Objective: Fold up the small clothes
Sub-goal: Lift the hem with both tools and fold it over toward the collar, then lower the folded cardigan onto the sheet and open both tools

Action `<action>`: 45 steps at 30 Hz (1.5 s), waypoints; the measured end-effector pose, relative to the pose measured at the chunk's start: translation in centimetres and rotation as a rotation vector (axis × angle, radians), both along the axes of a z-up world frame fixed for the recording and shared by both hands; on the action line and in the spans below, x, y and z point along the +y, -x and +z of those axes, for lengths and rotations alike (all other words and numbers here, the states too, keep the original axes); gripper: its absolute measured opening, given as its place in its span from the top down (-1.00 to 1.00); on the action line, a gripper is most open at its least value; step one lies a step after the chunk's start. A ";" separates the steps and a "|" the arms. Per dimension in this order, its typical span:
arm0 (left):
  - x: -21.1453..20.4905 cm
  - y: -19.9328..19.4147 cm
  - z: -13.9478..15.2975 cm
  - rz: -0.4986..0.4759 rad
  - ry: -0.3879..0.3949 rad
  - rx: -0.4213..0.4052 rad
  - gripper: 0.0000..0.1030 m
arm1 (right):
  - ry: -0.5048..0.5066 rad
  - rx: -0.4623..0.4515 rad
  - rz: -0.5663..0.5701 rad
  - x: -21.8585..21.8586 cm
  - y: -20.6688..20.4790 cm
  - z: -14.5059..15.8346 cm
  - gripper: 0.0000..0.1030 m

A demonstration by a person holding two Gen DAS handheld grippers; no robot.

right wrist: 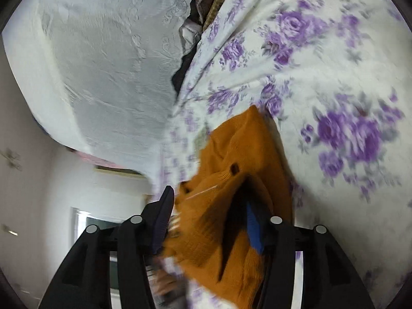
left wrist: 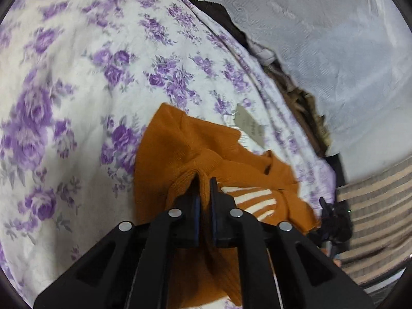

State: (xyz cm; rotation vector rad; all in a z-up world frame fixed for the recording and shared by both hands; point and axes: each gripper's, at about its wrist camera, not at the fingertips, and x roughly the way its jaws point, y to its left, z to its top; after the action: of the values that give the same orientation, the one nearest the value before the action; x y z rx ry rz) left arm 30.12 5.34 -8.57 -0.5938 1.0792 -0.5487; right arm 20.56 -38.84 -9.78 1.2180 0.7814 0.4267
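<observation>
An orange knitted garment [left wrist: 185,149] with a white-striped part [left wrist: 255,200] and a paper tag [left wrist: 248,125] lies bunched on the purple floral bedsheet [left wrist: 77,90]. My left gripper [left wrist: 204,180] is shut on a thick orange fold that rises between its fingers. In the right wrist view the same garment [right wrist: 239,149] hangs crumpled between the spread fingers of my right gripper [right wrist: 208,195]. Its jaws stand wide apart, and a dark gap shows between the cloth and the blue pad [right wrist: 253,229]. The sheet [right wrist: 334,64] lies behind.
A white embossed cover [left wrist: 322,38] [right wrist: 103,64] lies beyond the sheet, with dark clothing in the gap between them [right wrist: 195,13]. A beige striped fabric [left wrist: 381,206] is at the right. A pale wall and a window [right wrist: 97,221] show at the lower left.
</observation>
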 end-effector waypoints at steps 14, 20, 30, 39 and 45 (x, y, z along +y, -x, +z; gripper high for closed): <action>0.9 6.7 3.8 -0.098 0.043 -0.078 -0.18 | 0.228 -0.105 0.206 5.9 4.6 5.4 -0.12; -1.9 8.1 3.0 -0.196 0.024 -0.046 -0.19 | 0.259 -0.095 0.314 9.4 5.1 5.5 -0.12; -3.2 4.1 1.4 -0.188 0.120 0.028 -0.29 | 0.234 0.007 0.355 11.7 -0.2 2.7 -0.12; -0.2 -0.8 5.2 0.115 0.080 -0.091 -0.27 | 0.450 -0.233 -0.031 7.2 -3.4 8.5 -0.20; -0.4 0.8 5.0 0.073 -0.026 -0.139 -0.27 | 0.449 -0.204 -0.066 4.6 -1.7 7.7 -0.21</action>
State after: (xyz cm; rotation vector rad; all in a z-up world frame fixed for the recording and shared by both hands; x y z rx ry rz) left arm 29.29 4.95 -3.60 -0.5622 0.9286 -0.5044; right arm 22.23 -34.26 -2.06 0.7653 0.6171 0.2946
